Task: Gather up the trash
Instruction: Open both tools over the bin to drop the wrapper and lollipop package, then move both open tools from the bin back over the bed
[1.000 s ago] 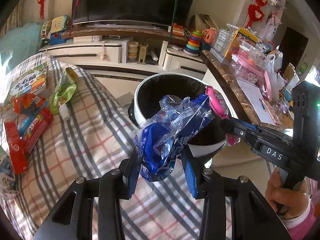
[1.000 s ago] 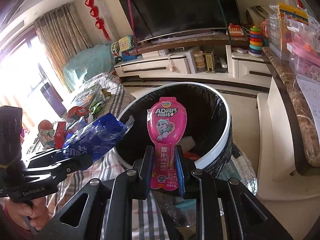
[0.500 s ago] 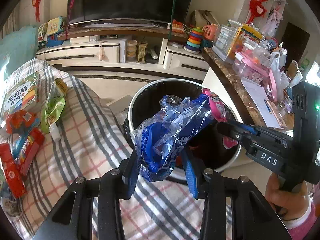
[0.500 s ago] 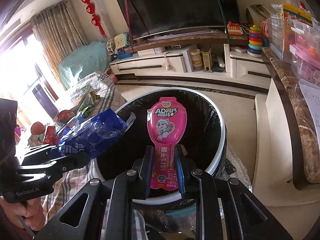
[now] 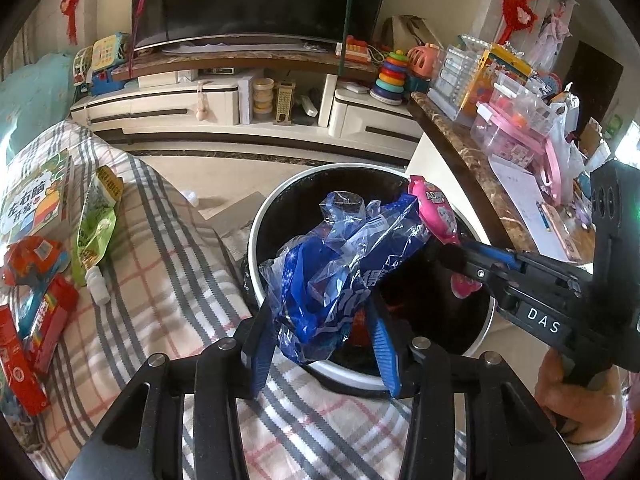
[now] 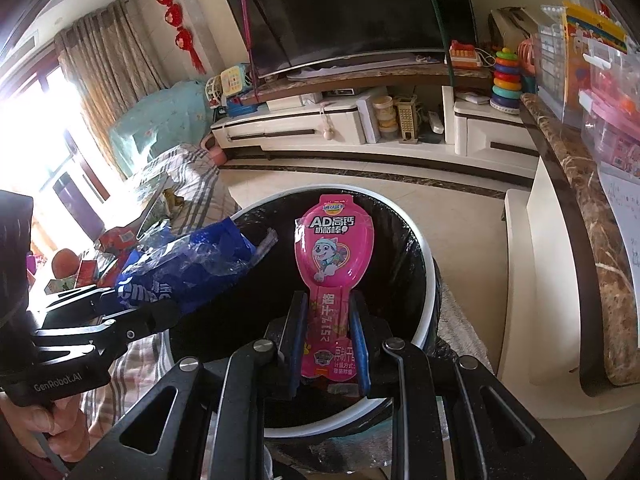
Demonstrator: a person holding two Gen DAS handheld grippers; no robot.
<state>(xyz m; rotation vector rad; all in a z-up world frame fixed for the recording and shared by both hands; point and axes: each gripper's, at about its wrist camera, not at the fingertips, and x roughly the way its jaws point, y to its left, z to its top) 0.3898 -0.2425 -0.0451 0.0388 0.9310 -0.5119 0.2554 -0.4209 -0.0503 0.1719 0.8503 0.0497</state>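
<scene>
The left gripper point(image 5: 324, 332) is clamped on a crumpled blue bag point(image 5: 340, 276), and the right gripper point(image 6: 326, 336) pinches a pink wrapper point(image 6: 334, 252); both hang over the open bin point(image 6: 416, 392) so a release would drop them inside

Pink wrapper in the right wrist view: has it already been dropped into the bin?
No, the pink wrapper stands upright, clamped between the right gripper's fingers above the black-lined trash bin.
</scene>
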